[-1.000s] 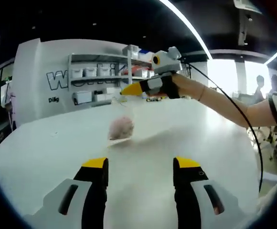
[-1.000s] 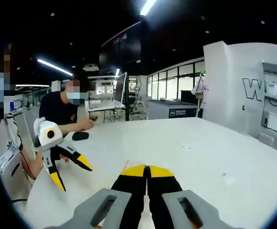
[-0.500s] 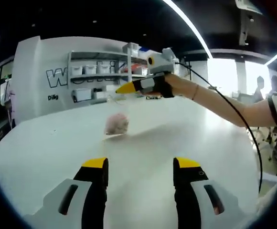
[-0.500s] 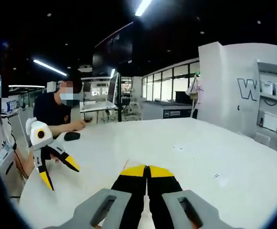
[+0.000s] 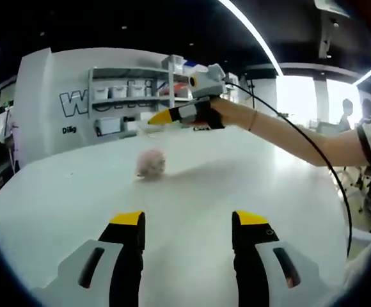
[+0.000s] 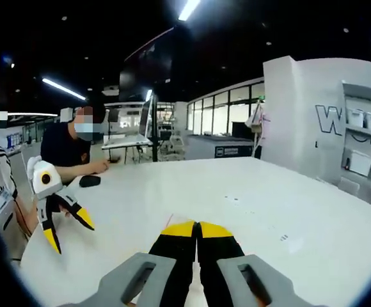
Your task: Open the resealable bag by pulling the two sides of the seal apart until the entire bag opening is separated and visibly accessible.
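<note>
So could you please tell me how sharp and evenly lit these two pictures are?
Left gripper view: the pink bag is soft and blurred, the windows on the right are blown out white, and a faint shadow lies on the table. Right gripper view: the white table glares, the ceiling is dark with bright strip lights, and the shelves curve with the fisheye lens.

Two grippers – left gripper [image 5: 189, 224], right gripper [image 6: 197, 228] – one bag [image 5: 149, 164], one white table [image 5: 249, 166], one seated person [image 6: 70, 147], one shelf [image 5: 131, 109].
</note>
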`<state>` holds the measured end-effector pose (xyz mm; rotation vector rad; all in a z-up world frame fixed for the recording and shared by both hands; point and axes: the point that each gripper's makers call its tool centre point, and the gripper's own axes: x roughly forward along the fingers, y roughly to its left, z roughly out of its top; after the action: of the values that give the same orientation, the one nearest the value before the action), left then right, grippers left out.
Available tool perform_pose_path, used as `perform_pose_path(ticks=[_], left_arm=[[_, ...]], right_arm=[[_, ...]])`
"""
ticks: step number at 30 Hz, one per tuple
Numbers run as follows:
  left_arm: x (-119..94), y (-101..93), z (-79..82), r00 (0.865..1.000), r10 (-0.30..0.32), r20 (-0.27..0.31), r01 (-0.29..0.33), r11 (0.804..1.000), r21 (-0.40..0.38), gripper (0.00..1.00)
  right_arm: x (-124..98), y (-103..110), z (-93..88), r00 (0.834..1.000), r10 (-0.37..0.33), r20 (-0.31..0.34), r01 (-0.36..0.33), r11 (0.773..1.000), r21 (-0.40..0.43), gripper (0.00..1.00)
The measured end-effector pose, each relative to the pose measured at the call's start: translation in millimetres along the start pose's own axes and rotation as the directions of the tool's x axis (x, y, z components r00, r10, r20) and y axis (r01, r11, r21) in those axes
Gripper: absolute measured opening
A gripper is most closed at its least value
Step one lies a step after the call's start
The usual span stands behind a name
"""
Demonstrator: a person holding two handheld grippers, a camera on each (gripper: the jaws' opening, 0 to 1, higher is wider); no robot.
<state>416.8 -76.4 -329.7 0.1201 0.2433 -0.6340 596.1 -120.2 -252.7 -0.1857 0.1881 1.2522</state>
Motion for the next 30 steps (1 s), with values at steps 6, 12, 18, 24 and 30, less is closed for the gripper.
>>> perform_pose_path(ticks=[6,12,18,24,30], left_arm=[[1.0,-2.2,-0.3,1.0,-0.009,-0.003,0.009,1.0,0.005,0.55],[1.9,-5.2,-1.5,1.0,-0.022,-0.007,0.022,1.0,0.007,0.55],[2.3,-4.9,-3.0,1.0,-0.021,-0.014,0.021,1.0,0.005,0.55],[2.2,-2.0,-4.8,1.0,-0.004,-0.023,0.004,1.0,0.009,0.55],[2.1,-2.0,-3.5,1.0,-0.003,-0.017,0.003,1.0,0.0,0.56]], right_arm=[[-0.5,4.0,-1.1,1.0,0.01,-0.002,-0.01,1.0,-0.004,0.0],[-0.6,14.1,-6.1,1.0,0.015,-0.012,-0.015,1.0,-0.02,0.0],[-1.3,15.1,-5.0,1.0,0.017,-0.019,-0.017,0.999,-0.03,0.0],[-3.4,14.7,-5.2,1.0,0.011,-0.021,-0.011,1.0,-0.024,0.0],[-4.3,15.3,-5.2,1.0,-0.001,-0.021,0.001,1.0,-0.028,0.0]])
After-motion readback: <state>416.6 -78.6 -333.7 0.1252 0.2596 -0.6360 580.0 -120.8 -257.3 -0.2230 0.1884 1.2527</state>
